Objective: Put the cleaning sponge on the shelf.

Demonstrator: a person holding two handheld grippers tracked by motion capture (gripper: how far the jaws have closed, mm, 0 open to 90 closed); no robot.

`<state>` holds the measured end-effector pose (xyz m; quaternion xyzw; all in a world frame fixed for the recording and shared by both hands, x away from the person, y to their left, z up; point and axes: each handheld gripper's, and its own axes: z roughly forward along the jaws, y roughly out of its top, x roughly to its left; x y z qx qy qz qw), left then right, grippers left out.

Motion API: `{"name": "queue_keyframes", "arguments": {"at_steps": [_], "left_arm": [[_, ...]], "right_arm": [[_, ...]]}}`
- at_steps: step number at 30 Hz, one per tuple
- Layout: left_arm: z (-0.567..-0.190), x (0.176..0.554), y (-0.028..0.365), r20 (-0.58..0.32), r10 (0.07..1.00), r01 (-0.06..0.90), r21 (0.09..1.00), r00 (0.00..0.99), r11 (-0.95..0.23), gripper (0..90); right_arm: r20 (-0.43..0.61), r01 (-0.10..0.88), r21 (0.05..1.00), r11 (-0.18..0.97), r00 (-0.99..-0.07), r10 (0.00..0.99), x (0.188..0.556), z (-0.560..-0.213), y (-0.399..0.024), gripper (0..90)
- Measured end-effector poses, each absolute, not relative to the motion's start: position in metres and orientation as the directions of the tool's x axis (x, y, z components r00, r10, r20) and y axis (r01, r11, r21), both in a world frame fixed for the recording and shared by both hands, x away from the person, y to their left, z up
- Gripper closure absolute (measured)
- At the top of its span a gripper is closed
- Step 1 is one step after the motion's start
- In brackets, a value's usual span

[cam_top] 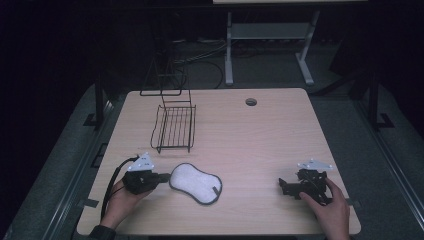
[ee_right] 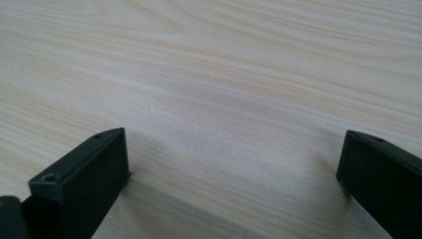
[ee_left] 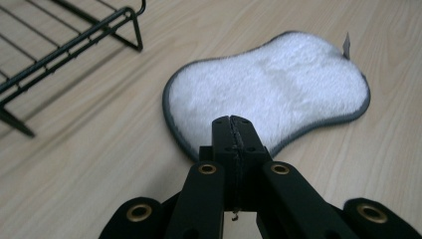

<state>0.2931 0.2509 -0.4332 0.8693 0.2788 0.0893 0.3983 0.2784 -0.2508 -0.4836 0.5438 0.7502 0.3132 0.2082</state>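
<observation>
A white plush pad (cam_top: 196, 182) with a grey rim lies flat on the wooden table (cam_top: 260, 135), front left of centre. My left gripper (cam_top: 165, 176) is at the pad's left end. In the left gripper view its jaws are pressed together, and the tips (ee_left: 233, 120) reach over the near rim of the pad (ee_left: 278, 84). I cannot tell whether any fabric is pinched between them. My right gripper (cam_top: 283, 186) rests near the front right of the table. It is open, and between its fingers (ee_right: 89, 164) is nothing but bare wood.
A black wire rack (cam_top: 174, 127) stands behind the pad at the left, with a taller wire frame (cam_top: 165, 75) at the table's back edge. A round cable hole (cam_top: 251, 102) is at the back centre. The rack's corner (ee_left: 74, 40) is close to my left gripper.
</observation>
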Motion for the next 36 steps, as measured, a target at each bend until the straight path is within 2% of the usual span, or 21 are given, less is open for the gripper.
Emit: {"name": "queue_keyframes", "arguments": {"at_steps": [18, 26, 36], "left_arm": [[-0.435, 0.327, 0.223, -0.061, 0.545, 0.405, 0.738, 0.836, -0.539, 89.8], [-0.444, 0.347, 0.21, -0.047, 0.538, 0.409, 0.706, 0.842, -0.578, 89.8], [-0.448, 0.346, 0.21, -0.046, 0.541, 0.421, 0.684, 0.84, -0.596, 89.8]], "right_arm": [[0.028, 0.685, 0.696, 0.212, -0.322, 0.946, 0.278, -0.484, -0.251, 0.0], [0.028, 0.685, 0.696, 0.212, -0.322, 0.946, 0.278, -0.484, -0.251, 0.0], [0.028, 0.685, 0.697, 0.212, -0.322, 0.946, 0.278, -0.484, -0.251, 0.0]]}}
